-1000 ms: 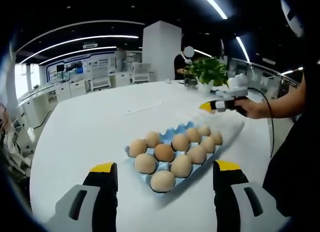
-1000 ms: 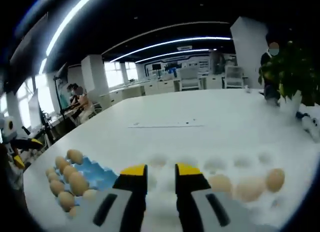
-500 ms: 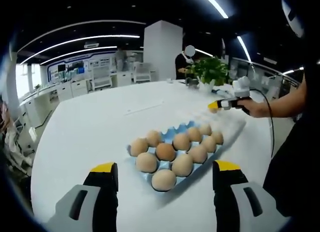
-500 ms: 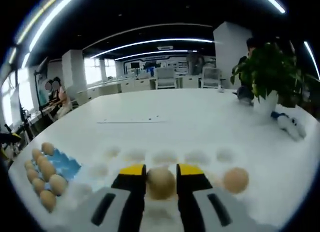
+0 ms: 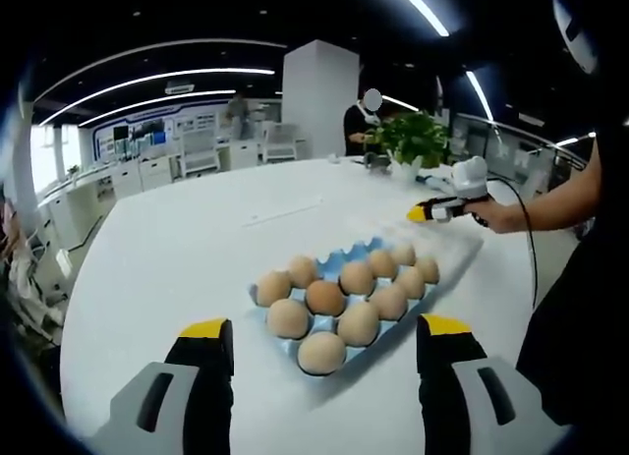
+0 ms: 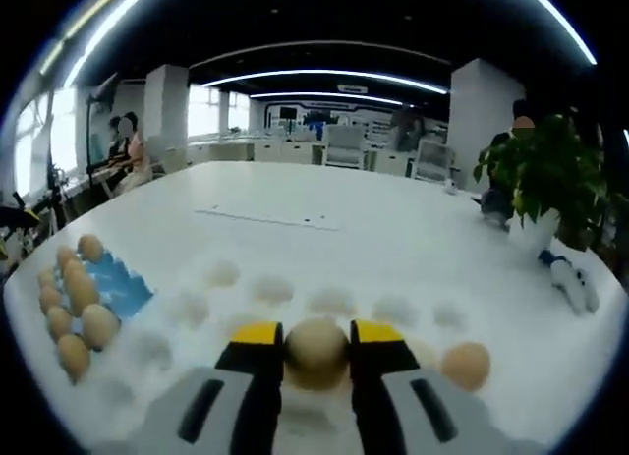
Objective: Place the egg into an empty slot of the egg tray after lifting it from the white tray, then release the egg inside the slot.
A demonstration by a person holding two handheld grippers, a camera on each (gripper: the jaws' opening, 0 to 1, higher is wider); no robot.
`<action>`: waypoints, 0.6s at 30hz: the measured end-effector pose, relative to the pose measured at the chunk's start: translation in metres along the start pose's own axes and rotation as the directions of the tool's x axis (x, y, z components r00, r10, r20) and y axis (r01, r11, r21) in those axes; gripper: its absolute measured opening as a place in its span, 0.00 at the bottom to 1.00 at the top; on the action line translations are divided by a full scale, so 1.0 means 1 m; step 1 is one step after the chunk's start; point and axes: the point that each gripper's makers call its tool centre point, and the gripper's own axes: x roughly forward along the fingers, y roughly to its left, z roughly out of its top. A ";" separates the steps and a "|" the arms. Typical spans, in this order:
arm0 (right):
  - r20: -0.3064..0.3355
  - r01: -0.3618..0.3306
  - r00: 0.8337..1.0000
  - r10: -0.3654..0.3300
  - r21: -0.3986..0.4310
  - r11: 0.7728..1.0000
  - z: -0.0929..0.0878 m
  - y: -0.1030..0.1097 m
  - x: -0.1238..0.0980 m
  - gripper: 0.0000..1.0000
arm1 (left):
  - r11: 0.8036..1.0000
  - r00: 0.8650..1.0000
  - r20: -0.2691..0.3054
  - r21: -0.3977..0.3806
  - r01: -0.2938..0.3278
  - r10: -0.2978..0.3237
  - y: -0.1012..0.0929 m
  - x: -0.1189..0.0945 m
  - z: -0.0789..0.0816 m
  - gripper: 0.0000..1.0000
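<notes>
My right gripper [image 6: 314,335] is shut on a tan egg [image 6: 314,351] over the white tray [image 6: 187,312], whose dimples are mostly bare. One more egg [image 6: 464,365] lies in that tray to the right. The blue egg tray [image 6: 120,280] with several eggs is far to the left. In the left gripper view, the blue egg tray [image 5: 332,266] holds several eggs, with bare blue slots at its far side. My left gripper [image 5: 324,329] stands open just in front of it. The right gripper [image 5: 432,211], in a person's hand, hovers over the white tray [image 5: 458,245] beyond.
Everything rests on a wide white table [image 5: 177,249]. A potted plant [image 6: 541,175] and small white objects [image 6: 570,283] stand at the table's right side. A person's arm [image 5: 550,204] reaches in from the right. People and office desks are far behind.
The right gripper went from shut and empty over the white tray to shut on an egg, and its view has swung a little. The left gripper has stayed put.
</notes>
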 end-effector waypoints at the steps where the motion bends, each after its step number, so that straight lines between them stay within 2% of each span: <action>1: 0.009 0.000 1.000 0.000 0.011 1.000 0.002 0.000 -0.002 0.26 | 1.000 1.000 0.001 0.000 -0.001 0.001 0.000 0.000 0.000 0.76; 6: 0.048 -0.023 0.999 0.020 0.067 0.997 0.018 0.004 -0.009 0.26 | 1.000 1.000 0.000 0.004 0.002 -0.002 0.000 0.002 0.000 0.76; 9: 0.065 -0.044 0.997 0.040 0.070 0.997 0.026 0.012 -0.010 0.26 | 1.000 1.000 0.001 0.002 0.004 -0.004 0.000 0.003 0.001 0.76; 12: 0.088 -0.097 0.992 0.090 0.074 0.993 0.038 0.032 -0.007 0.26 | 1.000 1.000 0.002 0.004 0.007 -0.007 0.000 0.003 0.001 0.76; 18: 0.103 -0.144 0.985 0.136 0.080 0.986 0.045 0.051 -0.003 0.26 | 1.000 1.000 0.007 0.004 0.004 -0.004 0.000 0.002 0.002 0.75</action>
